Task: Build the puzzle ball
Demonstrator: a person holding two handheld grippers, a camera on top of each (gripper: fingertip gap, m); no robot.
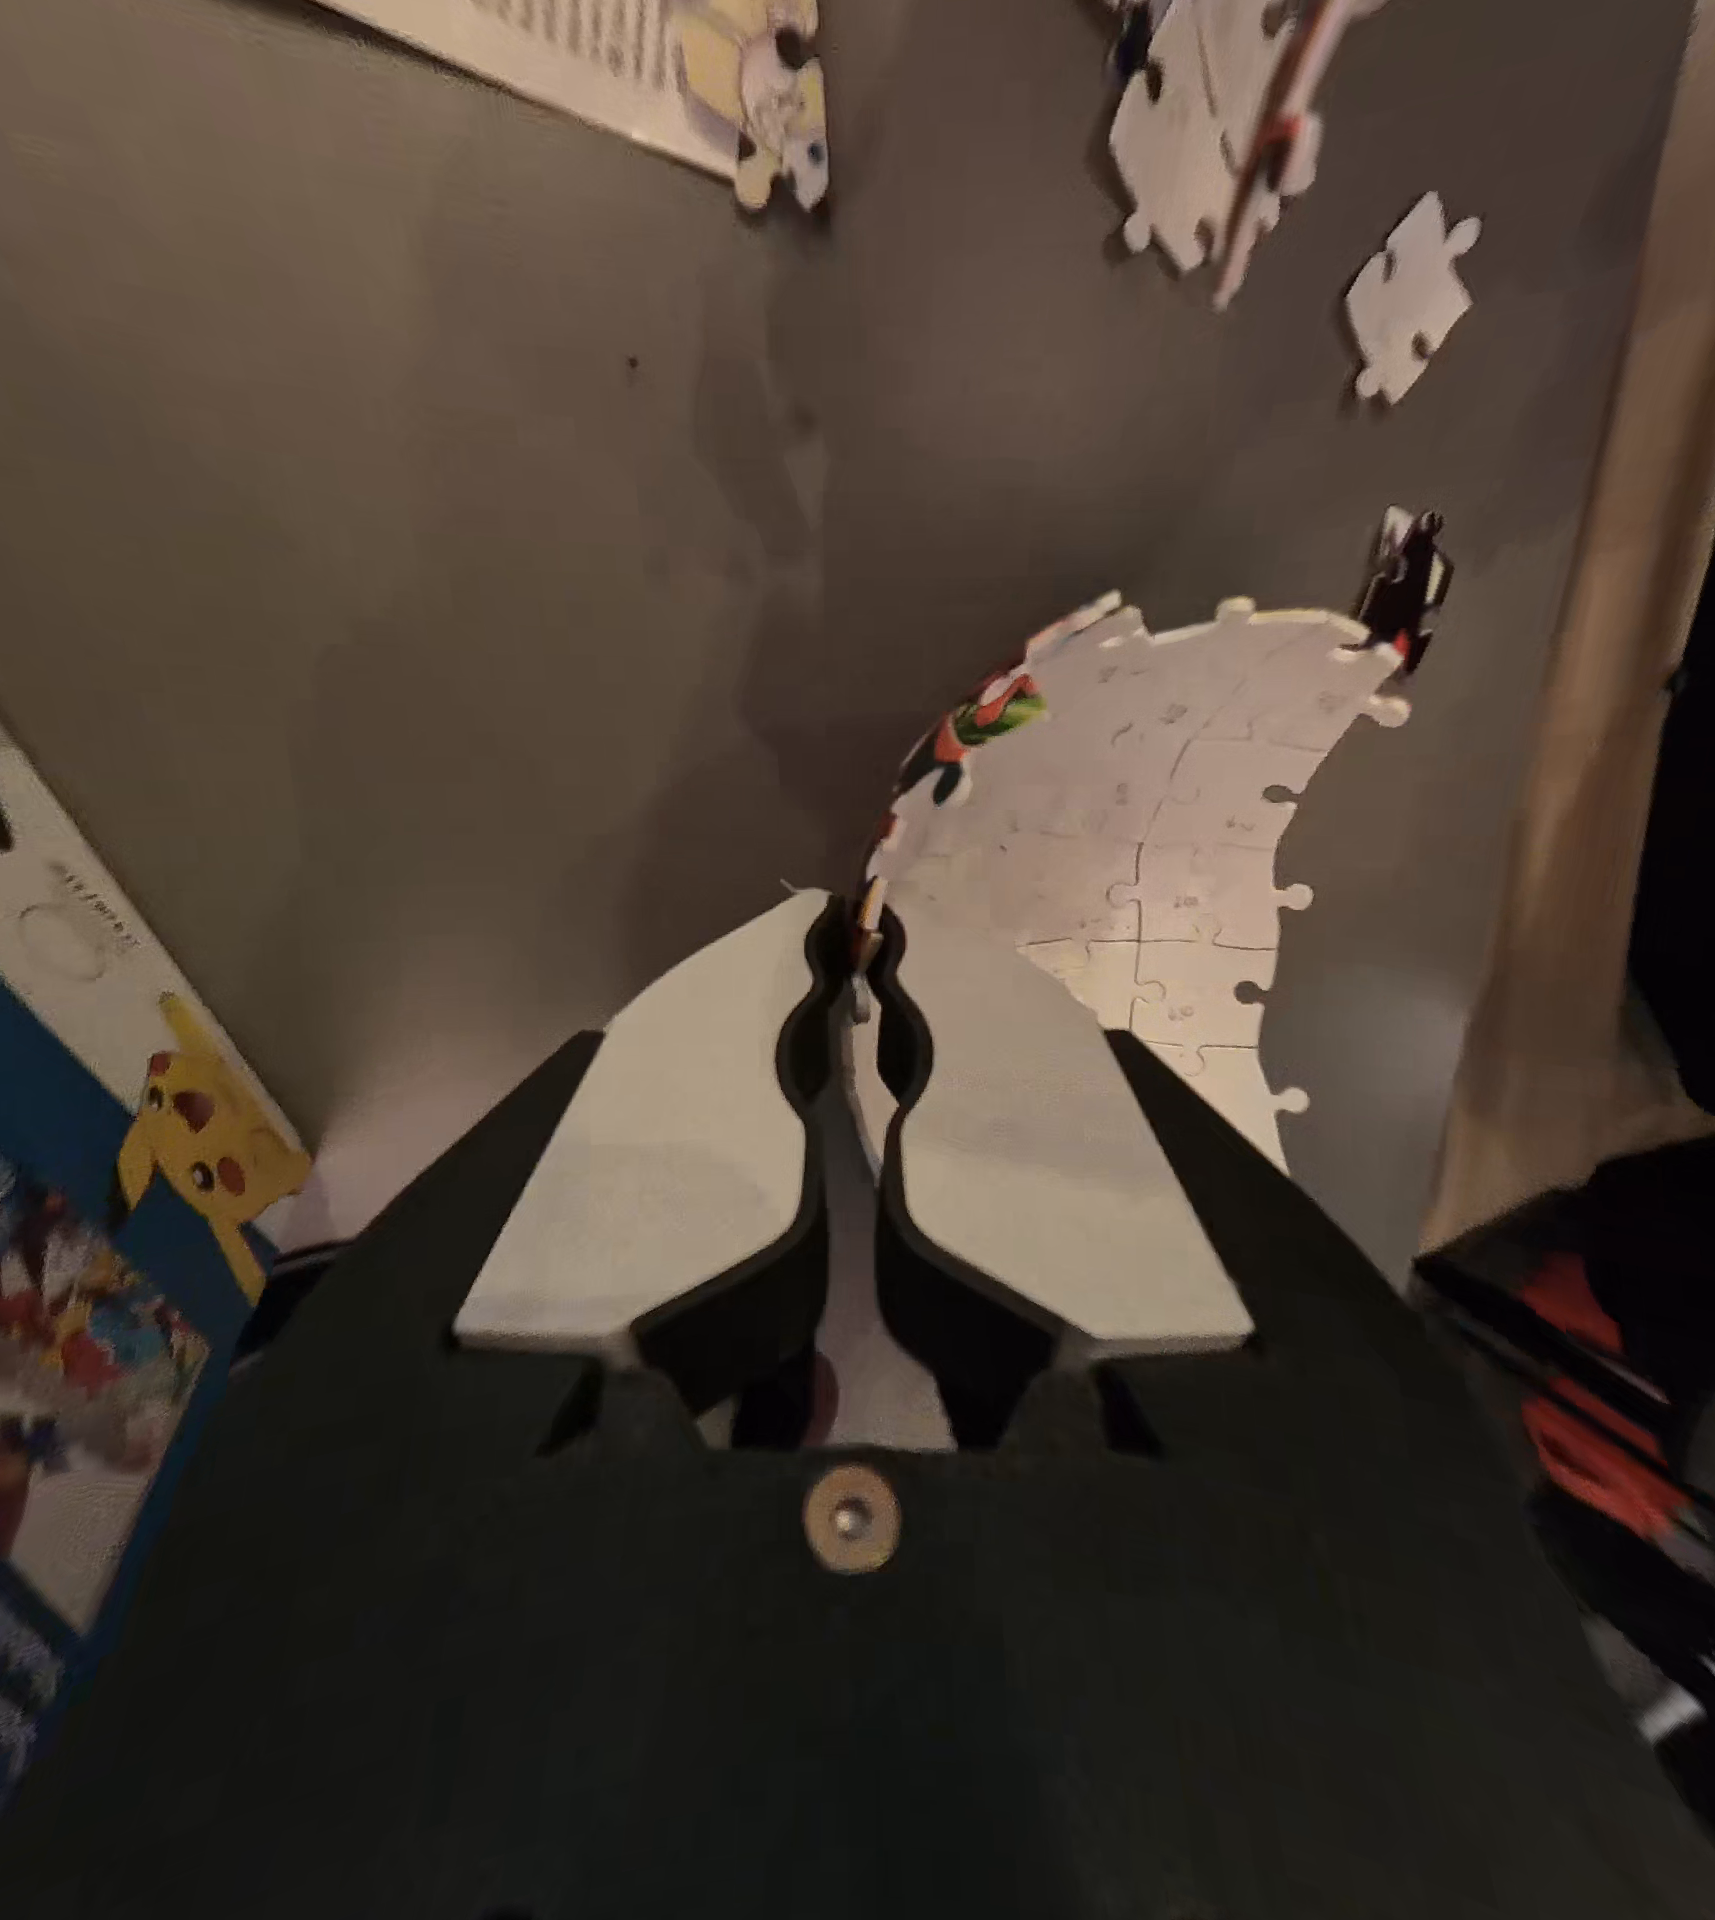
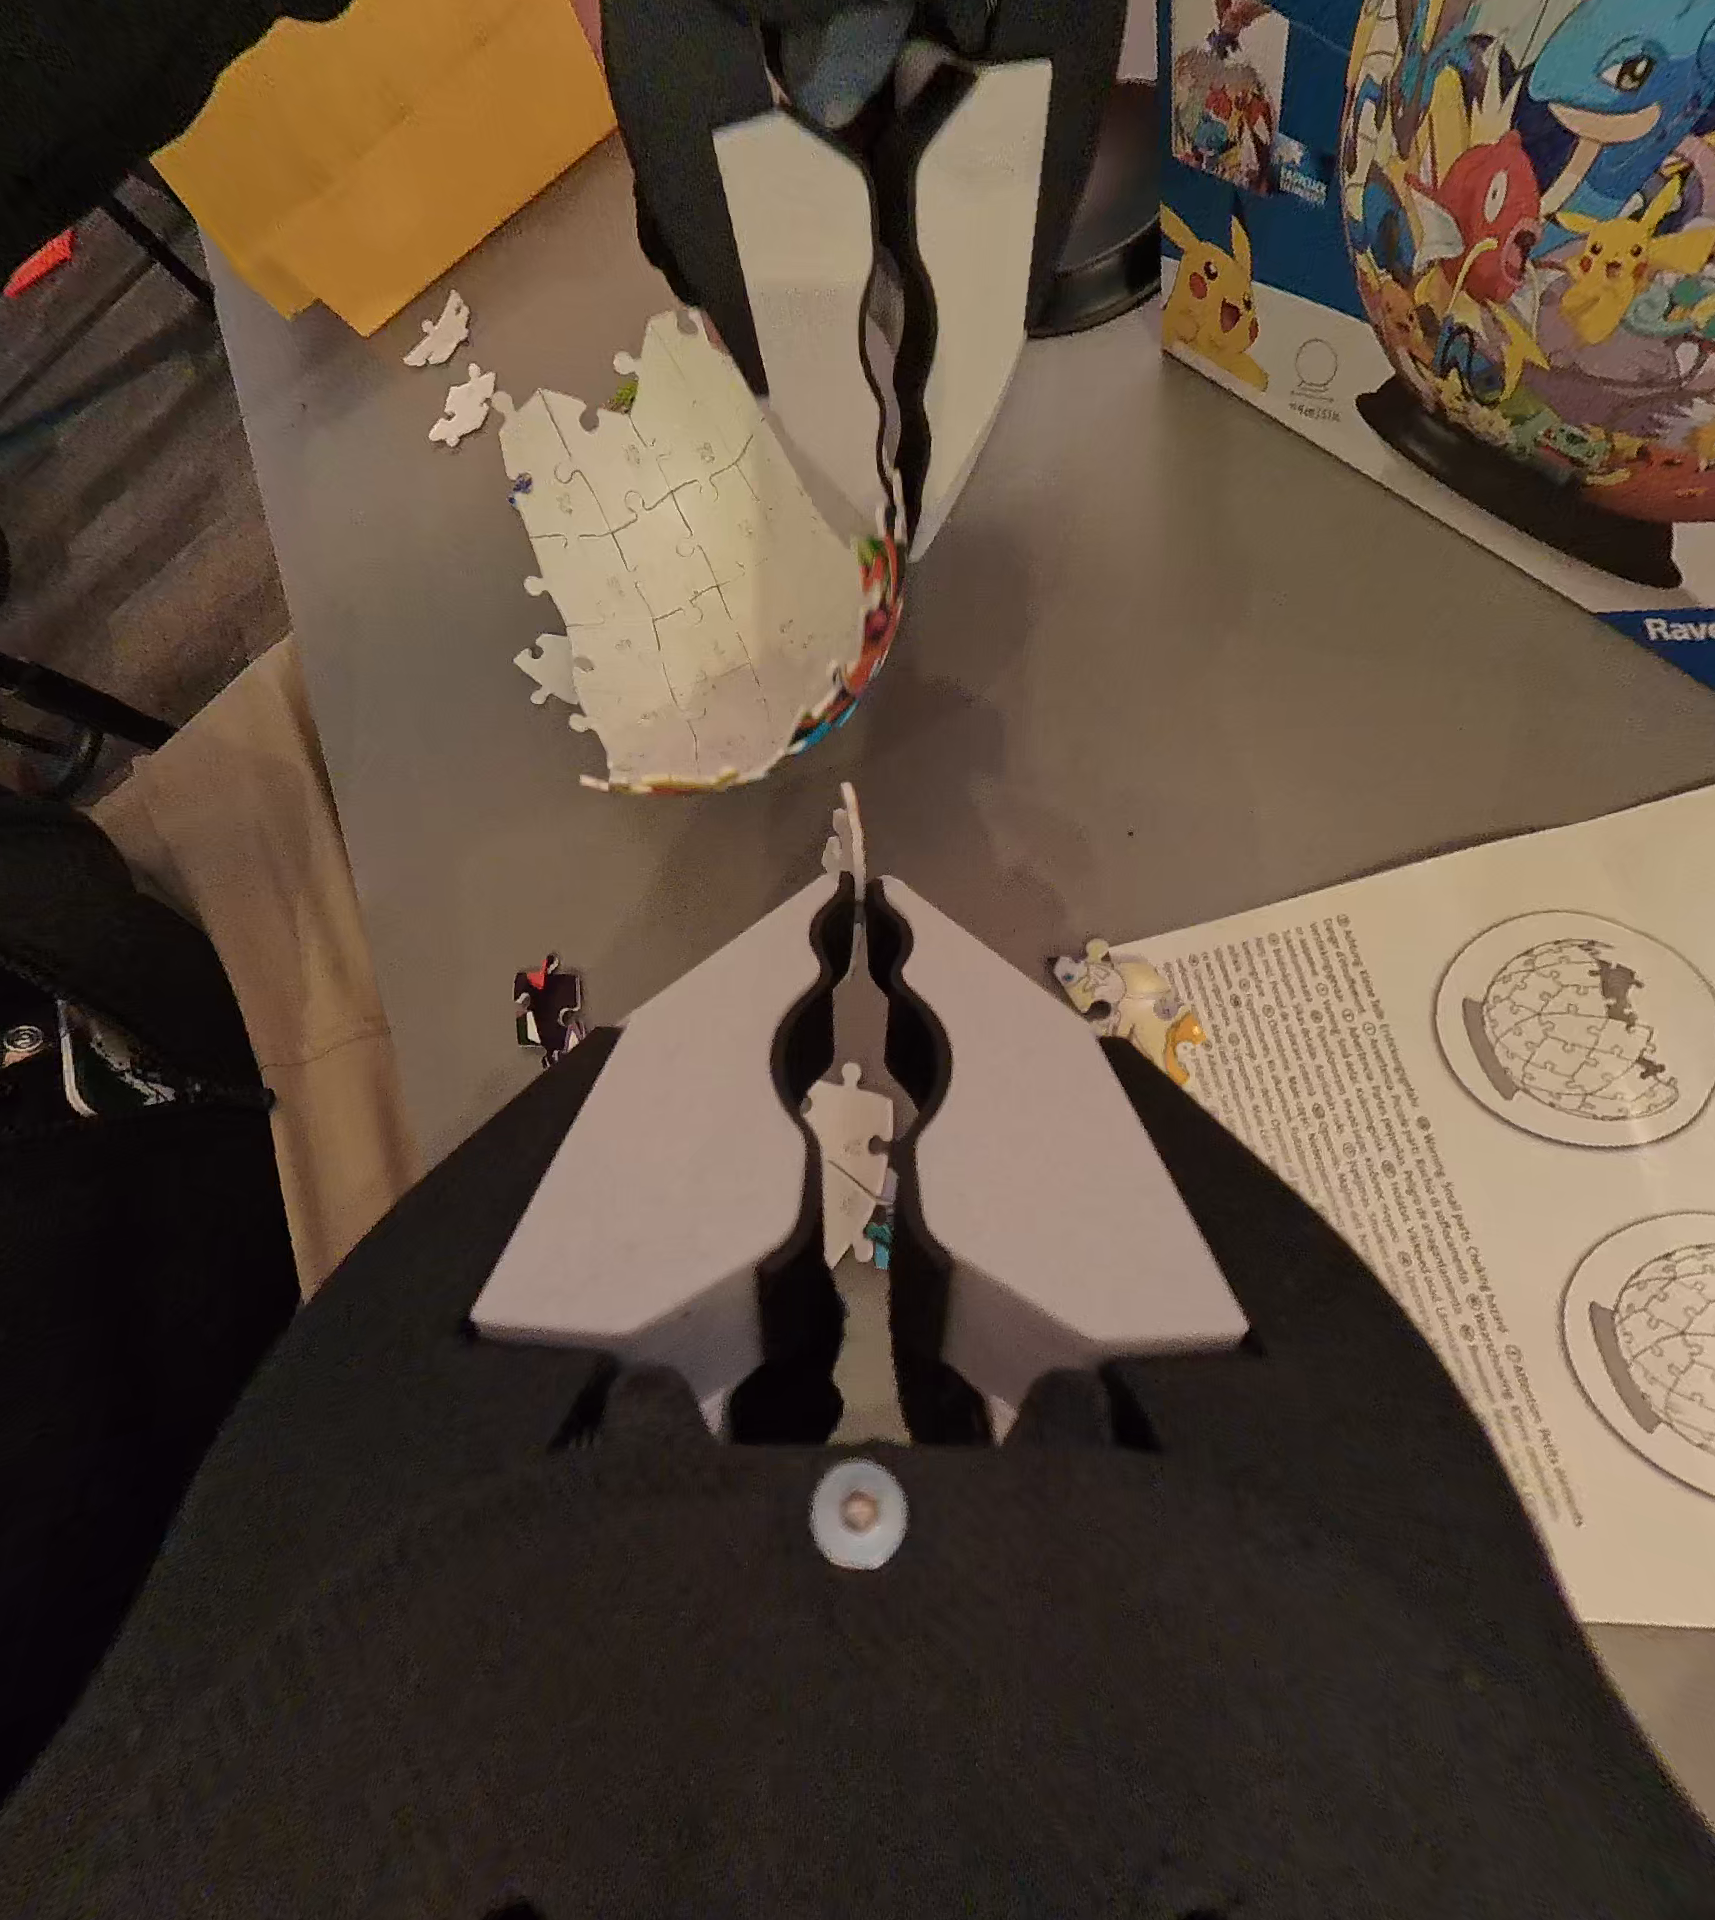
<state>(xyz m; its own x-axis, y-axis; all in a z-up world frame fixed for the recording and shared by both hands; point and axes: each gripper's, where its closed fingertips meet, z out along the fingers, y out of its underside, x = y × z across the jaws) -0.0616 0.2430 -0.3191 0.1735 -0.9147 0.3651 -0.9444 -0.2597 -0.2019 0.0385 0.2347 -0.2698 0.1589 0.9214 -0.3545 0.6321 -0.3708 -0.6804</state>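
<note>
A curved, partly built shell of the puzzle ball (image 2: 687, 582) shows its white inner side and a colourful outer rim. My left gripper (image 1: 858, 935) is shut on the shell's edge (image 1: 1144, 831) and holds it up over the grey table (image 2: 1196, 644). It also shows in the right wrist view (image 2: 894, 488), coming in from the top. My right gripper (image 2: 858, 894) is shut on a white puzzle piece (image 2: 851, 831) that sticks out past its tips, just short of the shell's lower rim.
Loose white pieces (image 2: 448, 364) lie beyond the shell, and a dark piece (image 2: 546, 1003) and a yellowish piece (image 2: 1128, 997) lie near my right gripper. The puzzle box (image 2: 1559, 312) stands at the back right, the instruction sheet (image 2: 1455, 1195) lies right, a yellow envelope (image 2: 385, 156) back left. The left gripper's tips are roughly 12 cm from the right gripper's.
</note>
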